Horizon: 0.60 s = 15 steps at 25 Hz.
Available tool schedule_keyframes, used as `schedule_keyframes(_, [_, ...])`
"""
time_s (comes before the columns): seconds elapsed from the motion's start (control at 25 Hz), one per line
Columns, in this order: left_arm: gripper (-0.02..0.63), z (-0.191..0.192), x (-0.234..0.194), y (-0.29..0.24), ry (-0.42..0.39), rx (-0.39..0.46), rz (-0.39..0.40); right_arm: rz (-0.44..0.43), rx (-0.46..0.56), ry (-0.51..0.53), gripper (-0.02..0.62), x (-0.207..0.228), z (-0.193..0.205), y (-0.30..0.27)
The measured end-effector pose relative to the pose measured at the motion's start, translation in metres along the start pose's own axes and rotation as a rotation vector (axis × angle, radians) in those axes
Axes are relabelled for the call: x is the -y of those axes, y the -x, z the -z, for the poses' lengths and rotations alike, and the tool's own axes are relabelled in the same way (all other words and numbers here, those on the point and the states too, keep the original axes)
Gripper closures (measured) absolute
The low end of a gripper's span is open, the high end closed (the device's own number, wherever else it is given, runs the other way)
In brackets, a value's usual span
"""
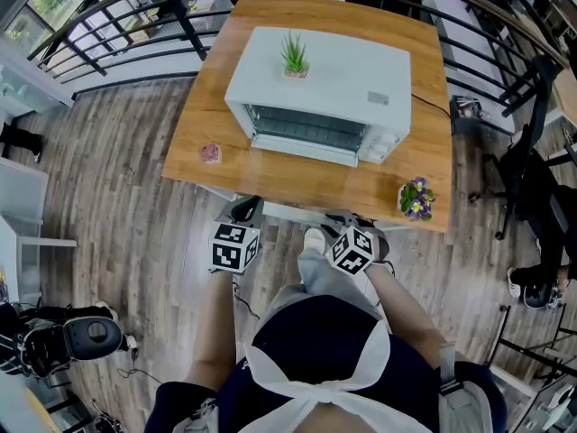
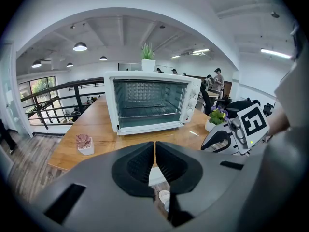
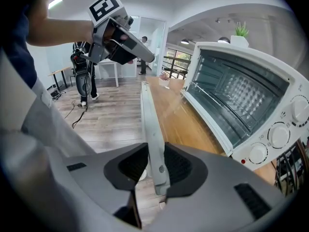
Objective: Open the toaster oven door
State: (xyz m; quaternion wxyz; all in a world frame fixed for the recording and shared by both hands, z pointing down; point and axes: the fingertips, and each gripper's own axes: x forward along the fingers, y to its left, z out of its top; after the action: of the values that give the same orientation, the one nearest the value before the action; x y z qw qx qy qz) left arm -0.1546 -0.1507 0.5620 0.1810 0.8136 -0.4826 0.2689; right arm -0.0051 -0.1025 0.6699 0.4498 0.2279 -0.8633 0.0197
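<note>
The main risk is that the right gripper [image 3: 155,164] is on the wrong thing. Its jaws are clenched on a white rail [image 3: 147,115] that runs along the desk's [image 1: 270,177] near edge, and a pull there moves nothing on the oven. The left gripper [image 2: 154,151] hangs just off that same near edge with its jaws pressed together and nothing between them, so it cannot take hold of anything until it opens. The toaster oven [image 1: 315,88] stands loose in the middle of the desk. A one-handed tug on its door [image 1: 306,126] could drag the whole box toward the near edge instead of swinging the door. That would also likely topple the potted plant [image 1: 294,57] on its roof.

The door is the oven's front face, turned toward the desk's near edge. It looks fully closed and sits well apart from both grippers. It is a glass pane in a white frame, with the wire rack showing through. A white bar runs along its lower edge and may be the handle, though the wide-angle views leave that uncertain. The knobs [image 3: 270,139] sit beside the pane.
</note>
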Motion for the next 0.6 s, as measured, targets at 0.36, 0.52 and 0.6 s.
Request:
schedule_keyframes(0.36, [0.575, 0.0053, 0.0008, 0.0014, 0.004, -0.014, -0.004, 0.059, -0.037, 0.030, 0.482, -0.0033, 0.0066, -0.0076])
schedule_keyframes(0.52, [0.575, 0.0065, 0.0013, 0.0009, 0.007, -0.018, -0.006, 0.047, -0.036, 0.032, 0.480, -0.0039, 0.0076, -0.0096])
schedule_keyframes(0.6, [0.575, 0.0064, 0.0023, 0.0003, 0.007, -0.018, -0.006, 0.047, -0.036, 0.030, 0.479, -0.0045, 0.0091, -0.0106])
